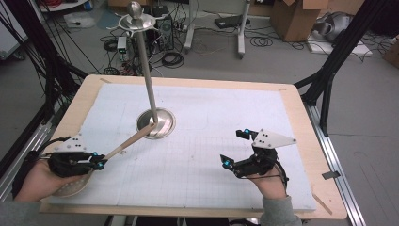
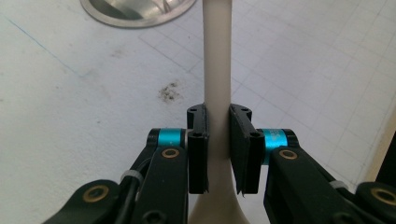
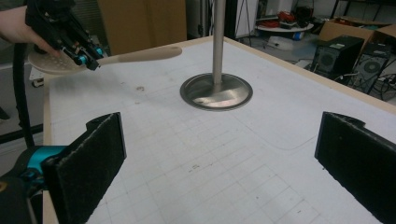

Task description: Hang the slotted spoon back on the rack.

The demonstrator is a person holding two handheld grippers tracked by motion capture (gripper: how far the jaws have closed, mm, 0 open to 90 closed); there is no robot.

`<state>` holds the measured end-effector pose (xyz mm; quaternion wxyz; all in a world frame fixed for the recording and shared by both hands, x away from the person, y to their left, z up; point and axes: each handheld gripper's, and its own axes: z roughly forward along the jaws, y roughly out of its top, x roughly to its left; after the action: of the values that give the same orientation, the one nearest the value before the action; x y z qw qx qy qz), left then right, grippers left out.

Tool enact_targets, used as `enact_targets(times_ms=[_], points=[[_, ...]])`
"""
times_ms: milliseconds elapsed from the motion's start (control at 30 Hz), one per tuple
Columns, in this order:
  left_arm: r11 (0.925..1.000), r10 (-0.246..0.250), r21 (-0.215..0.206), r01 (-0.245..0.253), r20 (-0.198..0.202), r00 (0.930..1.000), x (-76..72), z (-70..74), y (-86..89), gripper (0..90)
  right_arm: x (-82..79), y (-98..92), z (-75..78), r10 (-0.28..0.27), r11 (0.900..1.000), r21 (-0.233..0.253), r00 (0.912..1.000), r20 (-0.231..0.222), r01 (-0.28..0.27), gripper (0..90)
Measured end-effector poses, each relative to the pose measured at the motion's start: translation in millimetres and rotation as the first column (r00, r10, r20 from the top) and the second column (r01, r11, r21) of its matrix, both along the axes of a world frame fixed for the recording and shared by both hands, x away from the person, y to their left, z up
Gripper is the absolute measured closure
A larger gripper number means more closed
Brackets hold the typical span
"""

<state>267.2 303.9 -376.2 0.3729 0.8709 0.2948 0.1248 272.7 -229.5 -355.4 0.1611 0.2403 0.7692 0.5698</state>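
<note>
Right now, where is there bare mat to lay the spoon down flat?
The widest bare stretch lies between the stand base and the right gripper, running to the mat's far edge. The near middle strip between both hands is bare too. It is tight at the left, where the left gripper holds the spoon toward the base.

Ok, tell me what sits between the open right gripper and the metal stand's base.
Nothing: in the right gripper view, only bare gridded white mat lies between the right gripper and the stand base. The high view shows the same.
</note>
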Motion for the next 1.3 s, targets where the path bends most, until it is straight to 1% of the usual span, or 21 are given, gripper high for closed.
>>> enact_targets(times_ms=[67,100,133,167,267,333,567,633,667,867,1000,1233,1300], points=[[1.0000,-0.001,-0.005,0.001,0.009,1.0000,0.1,4.6,1.4,77.8,-0.4,-0.4,0.1,0.003,1.000,0.007,1.0000,-0.001,-0.003,0.8],[1.0000,-0.002,-0.006,0.002,0.015,0.9999,0.2,6.8,1.9,77.8,0.1,-0.8,0.3,0.002,1.000,0.008,0.9999,0.010,-0.002,0.8],[1.0000,-0.001,-0.009,0.001,0.018,0.9998,0.1,8.9,2.2,77.8,-0.7,-1.0,0.5,0.002,1.000,0.013,1.0000,0.001,-0.002,0.8],[0.9999,-0.002,-0.010,0.002,0.021,0.9998,0.2,11.2,2.7,77.8,-0.4,-1.5,0.7,0.005,1.000,0.016,1.0000,0.007,-0.005,0.8],[0.9999,0.001,-0.017,0.000,0.030,0.9995,0.2,17.2,3.3,77.8,-1.2,-2.7,1.2,0.005,1.000,0.024,1.0000,0.002,-0.006,0.8],[0.9999,0.001,-0.016,-0.001,0.042,0.9991,0.9,21.9,4.2,77.8,-0.9,-3.7,1.5,0.010,0.999,0.032,0.9999,0.008,-0.010,0.8],[0.9989,0.018,-0.044,-0.015,0.067,0.9976,4.0,35.9,9.5,77.8,-0.8,-6.3,2.2,0.013,0.999,0.049,0.9998,0.012,-0.014,0.8],[0.9991,0.018,-0.040,-0.016,0.071,0.9973,5.5,39.1,11.7,77.8,-1.1,-6.5,2.3,0.014,0.998,0.053,0.9999,0.008,-0.014,0.8],[0.9988,0.024,-0.045,-0.021,0.073,0.9971,5.9,40.6,12.5,77.8,-1.1,-6.5,2.4,0.014,0.998,0.053,0.9999,0.008,-0.015,0.8],[0.9983,0.021,-0.055,-0.016,0.090,0.9957,9.1,48.4,17.4,77.8,-1.1,-6.9,2.5,0.015,0.998,0.054,0.9998,0.012,-0.016,0.8],[0.9978,0.020,-0.065,-0.014,0.094,0.9954,10.2,52.2,19.6,77.8,-1.4,-7.5,2.7,0.016,0.998,0.059,0.9998,0.011,-0.016,0.8],[0.9961,0.039,-0.082,-0.030,0.106,0.9936,13.6,59.3,25.2,77.8,-1.8,-8.6,2.5,0.015,0.998,0.060,0.9999,0.007,-0.016,0.8],[0.9960,0.043,-0.082,-0.034,0.109,0.9931,14.4,61.6,26.6,77.8,-2.1,-9.1,2.5,0.013,0.998,0.061,0.9999,0.008,-0.013,0.8]])
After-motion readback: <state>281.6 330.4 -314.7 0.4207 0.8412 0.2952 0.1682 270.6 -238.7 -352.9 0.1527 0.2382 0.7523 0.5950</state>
